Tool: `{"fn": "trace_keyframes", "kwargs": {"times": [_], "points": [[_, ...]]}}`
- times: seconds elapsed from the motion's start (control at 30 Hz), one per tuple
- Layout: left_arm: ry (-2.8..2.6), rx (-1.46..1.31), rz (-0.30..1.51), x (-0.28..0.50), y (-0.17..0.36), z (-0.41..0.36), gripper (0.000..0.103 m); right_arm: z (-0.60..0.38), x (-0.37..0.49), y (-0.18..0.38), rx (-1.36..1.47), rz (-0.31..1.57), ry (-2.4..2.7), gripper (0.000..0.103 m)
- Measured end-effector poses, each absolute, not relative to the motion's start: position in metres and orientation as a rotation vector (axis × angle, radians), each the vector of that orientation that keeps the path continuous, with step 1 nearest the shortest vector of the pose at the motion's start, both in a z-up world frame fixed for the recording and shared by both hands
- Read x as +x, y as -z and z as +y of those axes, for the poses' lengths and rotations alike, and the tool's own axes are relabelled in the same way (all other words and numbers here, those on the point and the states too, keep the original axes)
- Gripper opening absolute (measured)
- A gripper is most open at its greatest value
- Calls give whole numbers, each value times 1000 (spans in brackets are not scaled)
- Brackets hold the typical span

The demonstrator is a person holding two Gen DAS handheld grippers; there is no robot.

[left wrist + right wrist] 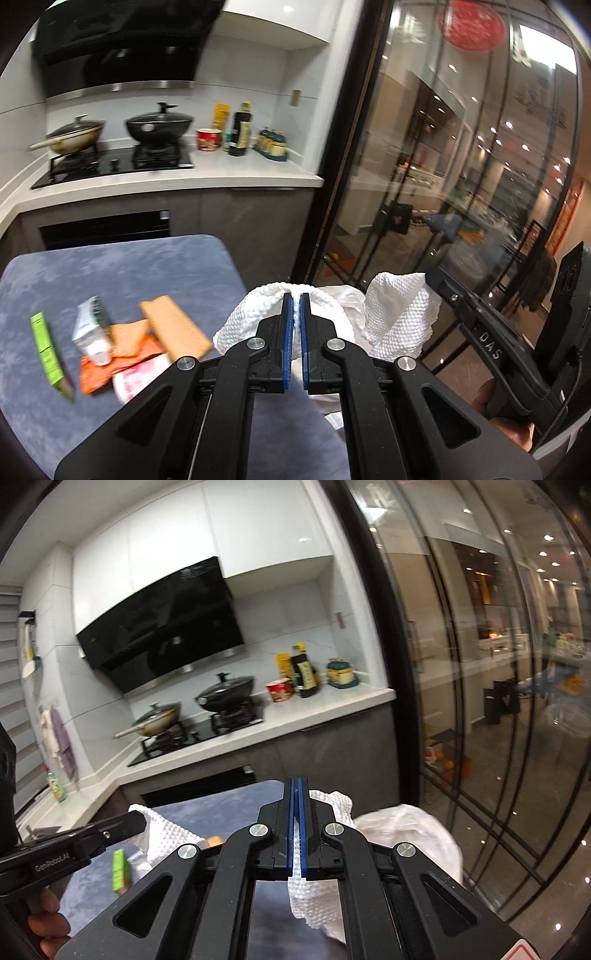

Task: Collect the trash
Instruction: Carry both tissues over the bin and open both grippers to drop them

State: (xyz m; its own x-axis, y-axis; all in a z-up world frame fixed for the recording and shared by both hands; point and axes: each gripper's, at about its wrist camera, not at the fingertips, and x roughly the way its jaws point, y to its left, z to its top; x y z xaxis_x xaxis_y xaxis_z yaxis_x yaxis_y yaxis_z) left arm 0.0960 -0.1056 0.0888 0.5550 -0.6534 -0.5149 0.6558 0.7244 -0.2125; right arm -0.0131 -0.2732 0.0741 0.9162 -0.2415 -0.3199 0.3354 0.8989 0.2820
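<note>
On the blue-grey cloth-covered bench (122, 266), at the left, lies a green stick wrapper (47, 347); beside it a small grey-green carton (92, 328), touching a heap of orange wrappers (125, 350) with a tan cracker-like slab (173, 326) laid across them and a pink-and-white packet (136, 376) at the near edge; to the right, the left claw (296, 295) is pinched tight on a crumpled white paper towel (255, 314), the blue pads (289, 332) nearly meeting with the paper between them; further right the right claw (296, 780) is likewise clamped on white paper towel (314, 893), which hangs below its pads; a thin white plastic bag (413, 834) bunches just behind and right of it; both towels are held off the bench, beyond its right edge; behind, a counter (221, 173) carries two lidded woks (159, 123), a red instant-noodle cup (209, 139) and dark sauce bottles (240, 129); at the far right stands a glass door (461, 147).
</note>
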Motion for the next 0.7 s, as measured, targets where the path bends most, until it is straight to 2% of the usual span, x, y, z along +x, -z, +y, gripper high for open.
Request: {"fn": "trace_keyframes", "kwargs": {"times": [0.33,0.7], "points": [[831,79,685,100,-55,-189,3,-334,-8,-40,399,344,359,2],[830,109,775,115,-25,-231,4,-361,7,-13,454,387,377,3]]}}
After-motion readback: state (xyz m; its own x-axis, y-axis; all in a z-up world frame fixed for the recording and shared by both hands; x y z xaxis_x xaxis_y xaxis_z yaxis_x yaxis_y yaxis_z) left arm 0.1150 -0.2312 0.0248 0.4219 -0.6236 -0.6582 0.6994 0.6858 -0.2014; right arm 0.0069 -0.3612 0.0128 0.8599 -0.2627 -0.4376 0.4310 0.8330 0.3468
